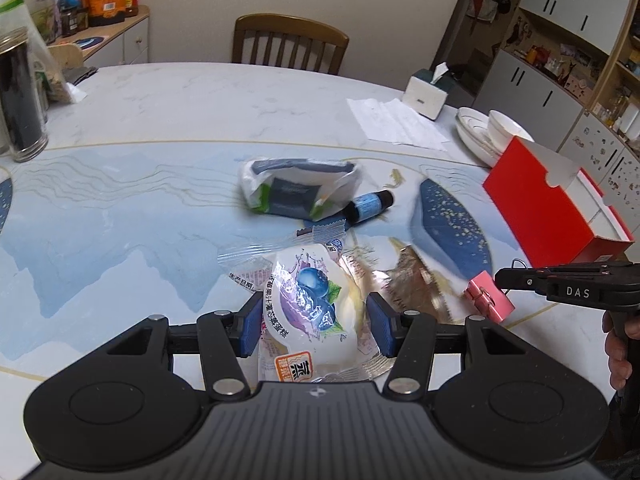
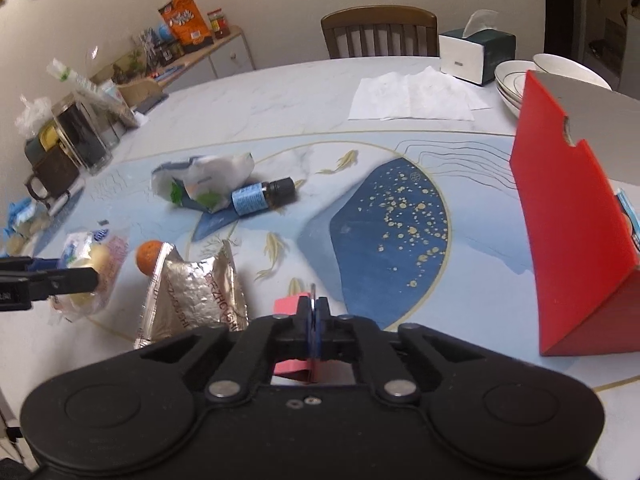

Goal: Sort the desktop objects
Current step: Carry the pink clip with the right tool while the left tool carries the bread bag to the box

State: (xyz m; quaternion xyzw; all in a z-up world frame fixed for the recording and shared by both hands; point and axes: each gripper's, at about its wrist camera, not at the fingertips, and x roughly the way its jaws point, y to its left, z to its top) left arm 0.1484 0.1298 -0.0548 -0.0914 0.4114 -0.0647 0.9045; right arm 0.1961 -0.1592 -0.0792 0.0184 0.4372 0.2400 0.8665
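Desktop clutter sits spread on the blue-patterned table mat [image 2: 392, 216], which serves as reference for everything else. Left gripper [image 1: 316, 326] is partly open, blue pads pressed on both sides of a clear-wrapped blueberry cake packet [image 1: 308, 304] at the near-left part of the mat; packet is clamped between the pads. Right gripper [image 2: 314, 312] has jaws fully together, pinching the wire handle of a pink binder clip [image 2: 288, 308] at the mat's near edge; in the left wrist view the same clip [image 1: 490, 300] hangs just off the right gripper's tip [image 1: 500, 278], apparently lifted clear of the mat, though I can't say for sure. A hand [image 1: 620, 344] grips that tool's handle at the frame edge. Crumpled silver foil pouch [image 2: 192, 292] lies between packet and clip, with a small orange ball [image 2: 150, 258] touching its far-left corner. Toward mat centre: a crumpled white-and-blue wipes pack [image 2: 200, 184] with a small dark bottle [image 2: 262, 196], blue label, lying on its side against it. Red box [image 2: 568, 220] stands open at the mat's right edge. Beyond the mat's far edge: white paper napkins [image 2: 412, 98], tissue box [image 2: 476, 54], stacked white bowls [image 2: 516, 80], wooden chair [image 2: 378, 32]. Off the mat's left edge: a dark jar [image 2: 86, 136] and mugs [image 2: 52, 176].
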